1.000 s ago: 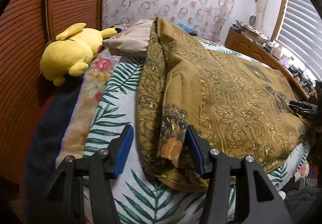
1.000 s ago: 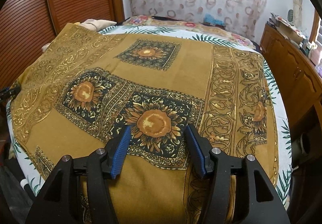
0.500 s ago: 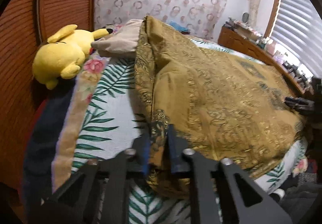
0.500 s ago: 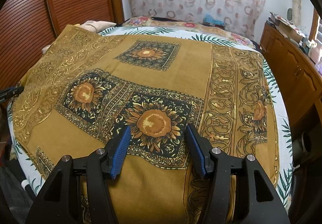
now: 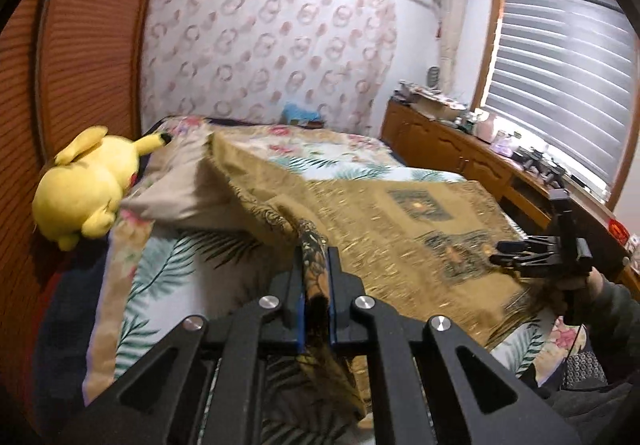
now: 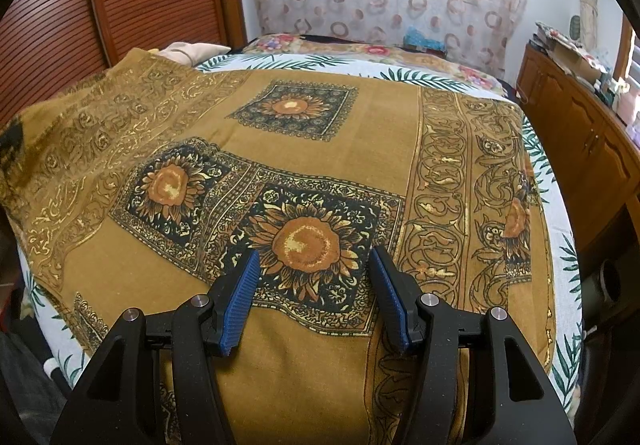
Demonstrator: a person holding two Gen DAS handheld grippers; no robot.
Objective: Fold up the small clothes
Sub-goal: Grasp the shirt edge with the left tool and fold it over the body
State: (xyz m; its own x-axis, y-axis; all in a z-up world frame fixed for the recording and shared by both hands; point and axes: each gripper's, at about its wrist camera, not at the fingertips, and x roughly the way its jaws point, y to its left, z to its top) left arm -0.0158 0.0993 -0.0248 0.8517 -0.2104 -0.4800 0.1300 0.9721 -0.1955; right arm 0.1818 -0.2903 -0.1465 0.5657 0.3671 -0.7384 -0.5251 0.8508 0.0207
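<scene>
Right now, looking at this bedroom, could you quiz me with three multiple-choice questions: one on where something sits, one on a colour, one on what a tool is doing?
1. Where is the plush toy?
A. On the dresser
B. At the bed's edge by the wooden wall panel
C. On the cloth

2. What is the main colour of the cloth?
A. Mustard brown
B. Bright blue
C. White

3. What is the left tool doing?
A. Open, empty
B. Holding the plush toy
C. Shut on the cloth

Answers:
1 B: the toy lies beside the wooden panel, off the cloth.
2 A: mustard brown, with dark sunflower squares.
3 C: a bunched cloth edge is pinched between its pads, while the right tool stands open above the cloth.
</scene>
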